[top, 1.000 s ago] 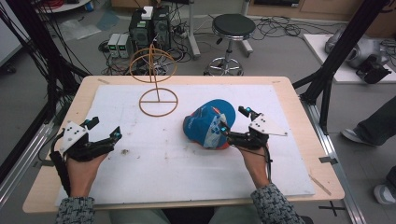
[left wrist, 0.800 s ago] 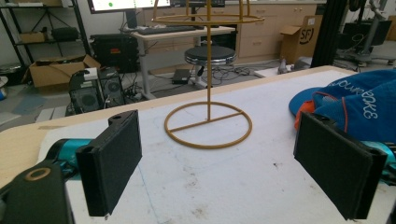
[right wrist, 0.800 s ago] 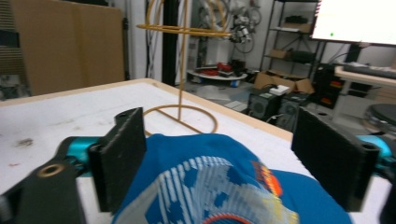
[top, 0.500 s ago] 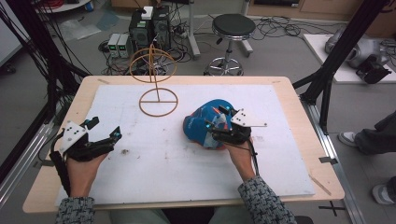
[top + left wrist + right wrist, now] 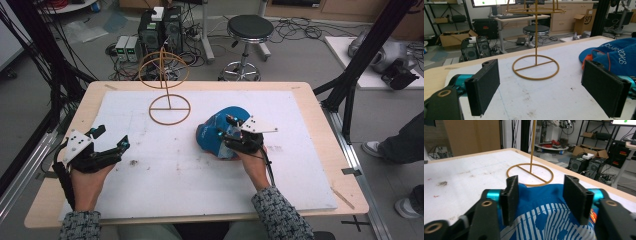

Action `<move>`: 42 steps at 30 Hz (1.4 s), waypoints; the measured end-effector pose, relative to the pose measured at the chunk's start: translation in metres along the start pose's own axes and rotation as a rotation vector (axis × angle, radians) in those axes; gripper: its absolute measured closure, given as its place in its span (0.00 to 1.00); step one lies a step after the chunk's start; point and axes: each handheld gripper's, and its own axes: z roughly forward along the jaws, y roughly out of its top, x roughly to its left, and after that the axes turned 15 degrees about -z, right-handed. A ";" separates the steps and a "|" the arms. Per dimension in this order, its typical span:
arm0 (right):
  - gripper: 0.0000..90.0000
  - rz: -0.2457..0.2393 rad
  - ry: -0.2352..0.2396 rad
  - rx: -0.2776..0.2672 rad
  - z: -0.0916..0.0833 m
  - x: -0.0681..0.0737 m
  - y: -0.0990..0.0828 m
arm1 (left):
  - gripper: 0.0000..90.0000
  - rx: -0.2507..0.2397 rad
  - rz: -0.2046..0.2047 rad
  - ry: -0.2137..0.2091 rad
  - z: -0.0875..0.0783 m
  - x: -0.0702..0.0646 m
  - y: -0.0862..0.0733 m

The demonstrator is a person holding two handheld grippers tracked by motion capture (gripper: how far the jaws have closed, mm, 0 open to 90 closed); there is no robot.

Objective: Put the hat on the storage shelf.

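The right hand-held gripper, jaws just closing half-wide, straddles the blue cap; the left hand-held gripper, at eight o'clock, gapes empty.

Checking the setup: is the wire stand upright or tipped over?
Upright. The stand has its ring base flat on the table and its post straight up, beside the blue cap.

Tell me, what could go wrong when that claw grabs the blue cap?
The right gripper has just been closing its jaws around a fold of the blue cap. It might pinch only thin cloth, so the cap could slip out when lifted. The gold wire stand is close behind the cap, so a swinging cap might knock it over. The left gripper waits open, far off, and probably cannot help quickly.
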 end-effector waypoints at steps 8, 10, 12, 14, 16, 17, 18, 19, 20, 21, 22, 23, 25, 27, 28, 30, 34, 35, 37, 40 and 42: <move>0.71 -0.018 0.001 0.027 0.002 0.000 -0.001 | 0.17 0.002 0.000 -0.001 0.001 0.000 0.000; 0.76 -0.016 0.005 0.032 0.002 0.000 0.000 | 0.17 0.002 0.000 -0.002 0.001 0.000 0.000; 0.82 -0.012 0.009 0.039 0.002 -0.001 0.000 | 0.17 0.003 0.000 -0.002 0.001 -0.001 0.000; 0.88 -0.001 0.008 0.044 0.002 -0.002 0.000 | 0.17 0.003 0.000 -0.002 0.001 -0.001 0.000; 0.92 0.005 -0.001 0.046 0.002 -0.005 0.000 | 0.17 0.002 0.000 -0.003 0.001 -0.001 0.000; 0.94 0.004 -0.008 0.043 0.002 -0.006 0.001 | 0.17 0.005 0.000 -0.002 0.001 -0.001 -0.001; 0.96 0.020 -0.010 0.040 0.002 -0.008 0.002 | 0.17 0.004 -0.001 -0.003 0.001 -0.001 -0.001; 0.96 0.020 -0.010 0.040 0.002 -0.008 0.002 | 0.17 0.004 -0.001 -0.003 0.001 -0.001 -0.001; 0.97 0.037 -0.017 0.038 0.002 -0.012 0.004 | 0.17 0.003 0.000 -0.002 0.001 -0.001 -0.001; 0.97 0.041 -0.021 0.035 0.003 -0.014 0.005 | 0.17 0.003 0.000 -0.002 0.001 -0.001 -0.001; 0.97 0.041 -0.027 0.034 0.003 -0.015 0.007 | 0.17 0.003 0.000 -0.002 0.001 -0.001 0.000; 0.97 0.041 -0.027 0.034 0.003 -0.015 0.007 | 0.17 0.002 0.000 -0.002 0.001 -0.001 0.000; 0.98 0.052 -0.054 0.021 0.003 -0.019 0.009 | 0.17 0.003 -0.001 -0.001 0.001 0.000 0.000; 0.98 0.061 -0.061 0.013 0.002 -0.021 0.009 | 0.17 0.001 -0.006 -0.001 0.001 0.000 -0.001; 0.98 0.090 -0.080 -0.003 0.001 -0.024 0.009 | 0.17 -0.001 -0.008 -0.002 0.001 0.001 -0.001; 0.98 0.107 -0.095 -0.012 0.000 -0.027 0.010 | 0.17 0.000 -0.006 -0.001 0.001 0.001 -0.001; 0.98 0.138 -0.135 -0.027 -0.003 -0.037 0.016 | 0.17 -0.003 -0.009 -0.003 0.001 0.001 -0.001; 0.98 0.138 -0.135 -0.027 -0.003 -0.037 0.016 | 0.17 -0.002 -0.008 -0.003 0.000 0.001 0.000; 0.98 0.155 -0.155 -0.049 -0.005 -0.043 0.022 | 0.17 -0.002 -0.008 -0.002 0.000 0.001 0.000; 0.98 0.169 -0.184 -0.078 -0.005 -0.052 0.032 | 0.17 -0.011 -0.011 -0.001 -0.001 0.001 0.001; 0.98 0.185 -0.190 -0.090 -0.005 -0.057 0.036 | 0.17 -0.012 -0.011 -0.001 -0.002 0.002 0.002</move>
